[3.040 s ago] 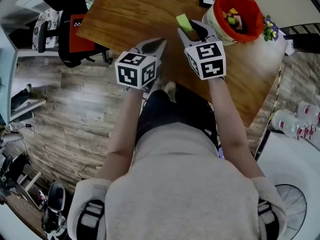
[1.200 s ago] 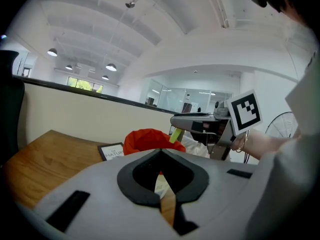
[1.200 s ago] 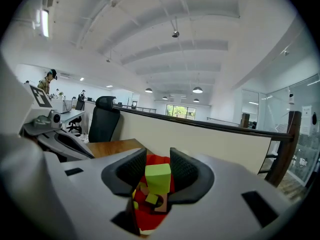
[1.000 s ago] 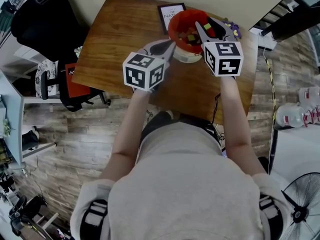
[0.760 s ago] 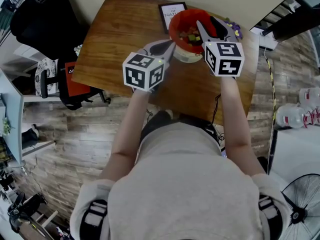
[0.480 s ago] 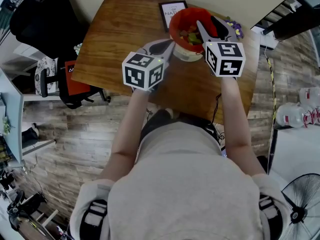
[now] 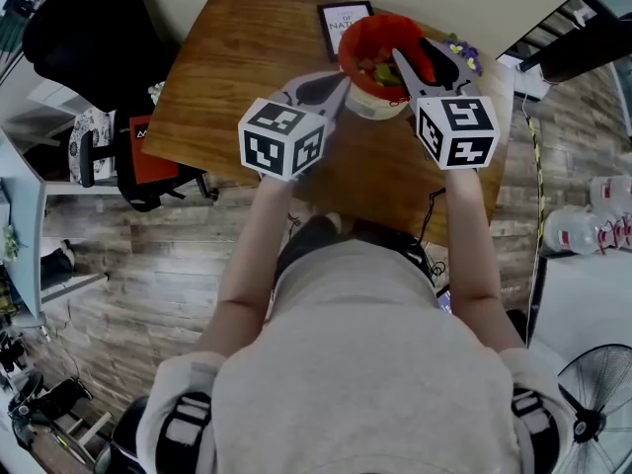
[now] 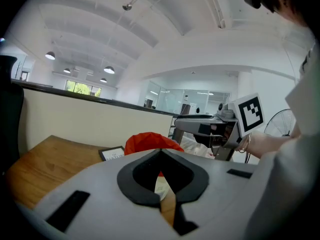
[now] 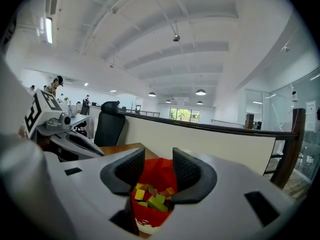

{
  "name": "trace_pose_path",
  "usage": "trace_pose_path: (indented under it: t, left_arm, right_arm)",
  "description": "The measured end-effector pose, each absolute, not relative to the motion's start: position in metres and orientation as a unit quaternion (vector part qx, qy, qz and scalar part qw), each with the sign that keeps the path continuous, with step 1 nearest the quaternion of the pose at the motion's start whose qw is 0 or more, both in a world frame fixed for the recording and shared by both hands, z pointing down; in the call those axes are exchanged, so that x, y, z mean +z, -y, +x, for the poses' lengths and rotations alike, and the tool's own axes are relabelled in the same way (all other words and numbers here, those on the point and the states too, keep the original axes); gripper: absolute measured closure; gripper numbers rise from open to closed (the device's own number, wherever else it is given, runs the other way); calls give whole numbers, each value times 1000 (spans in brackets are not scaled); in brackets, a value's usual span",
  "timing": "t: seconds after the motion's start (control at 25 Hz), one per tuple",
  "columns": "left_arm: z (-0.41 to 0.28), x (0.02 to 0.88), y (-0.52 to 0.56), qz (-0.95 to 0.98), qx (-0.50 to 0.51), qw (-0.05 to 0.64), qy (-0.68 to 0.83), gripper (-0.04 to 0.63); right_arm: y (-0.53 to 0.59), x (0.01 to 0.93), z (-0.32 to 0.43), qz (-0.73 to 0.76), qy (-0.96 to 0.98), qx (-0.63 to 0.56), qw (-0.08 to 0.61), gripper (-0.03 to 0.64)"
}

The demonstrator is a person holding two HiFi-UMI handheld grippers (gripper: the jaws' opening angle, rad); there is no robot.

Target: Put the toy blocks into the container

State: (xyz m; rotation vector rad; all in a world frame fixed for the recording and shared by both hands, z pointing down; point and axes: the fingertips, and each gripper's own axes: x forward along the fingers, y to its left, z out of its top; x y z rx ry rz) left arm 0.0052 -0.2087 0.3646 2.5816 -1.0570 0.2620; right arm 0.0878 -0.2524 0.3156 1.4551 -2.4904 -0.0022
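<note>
The container (image 7: 347, 59), a tub lined in red, is the tall thing on the worktop (image 7: 247, 57), so it is what a stray knock would tip. The right claw (image 7: 413, 49) hangs over the container's mouth. Its jaws have just been opening and stand wide, with nothing between them. Pulled back too low, a jaw could hook the container's soft red rim and drag it over. The left claw (image 7: 337, 85), jaws closed together and empty, sits just beside the container's left side, where a sideways drift would shove it. The toy blocks (image 9: 152, 196) lie heaped inside the container and would spill.
</note>
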Motion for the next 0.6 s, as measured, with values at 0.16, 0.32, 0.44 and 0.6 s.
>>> trace_pose_path:
  t: [0.16,0.32,0.44,0.6]
  left_arm:
    - [5,359,200,913,100,147,368,583]
    - [8,360,189,916,105,138,362,583]
    - [9,364,180,918,106,137,357,583]
    - [11,370,169,919,109,140,351,583]
  right_arm:
    - [239,318,83,488,863,7,129,439]
    - [223,328,72,462,876,6,138,469]
    - [211,334,67,452,881,8,140,521]
    - [199,341,66,448,882,13,144,559]
